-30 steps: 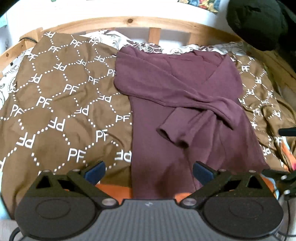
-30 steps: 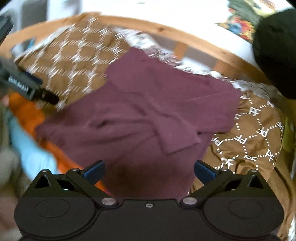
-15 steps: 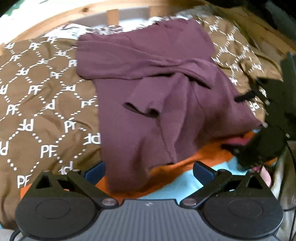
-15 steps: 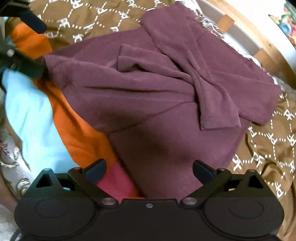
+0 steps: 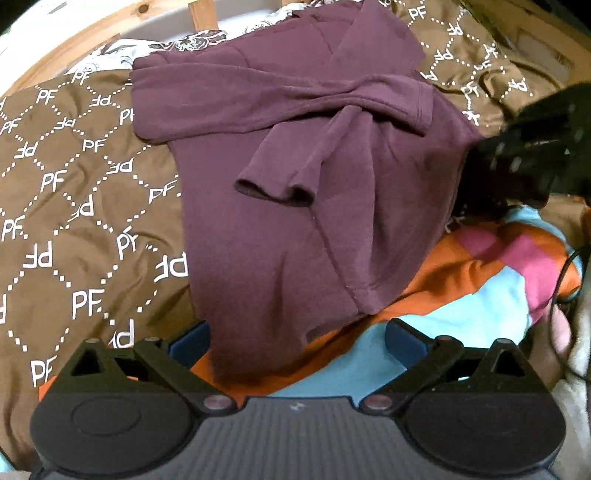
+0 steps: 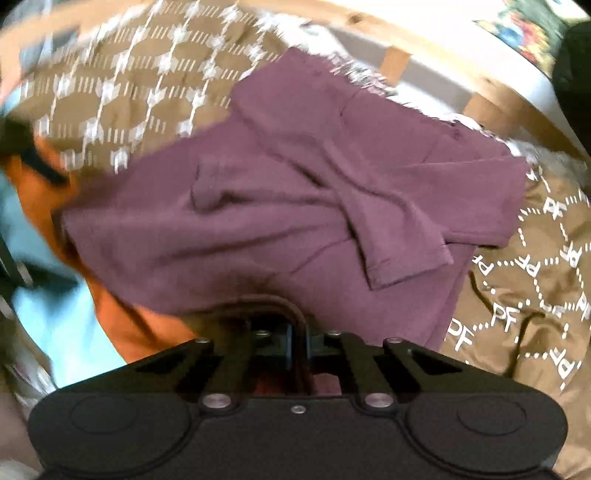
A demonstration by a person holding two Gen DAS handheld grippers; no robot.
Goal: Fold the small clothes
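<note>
At six o'clock on the bed, the right hand-held gripper point(image 6: 295, 332) has just clamped the maroon long-sleeved knit top's point(image 6: 295, 206) hem; the left hand-held gripper point(image 5: 295, 341) gapes astride the other corner, needing closure before folding upward.

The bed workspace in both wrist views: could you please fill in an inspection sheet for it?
Surface: brown PF-print blanket over a bed.
Job's things: maroon long-sleeved top lying flat, sleeves crossed over its body; hem overhangs an orange, pink and light-blue cloth.
Clutter: dark bundle at the far right.
Grippers: left tongs open, astride the near hem corner, not pinching; right tongs have just closed, shut on the maroon top's hem.
Cables: thin black cable at the right edge.
Surroundings: wooden bed frame, white wall.
</note>
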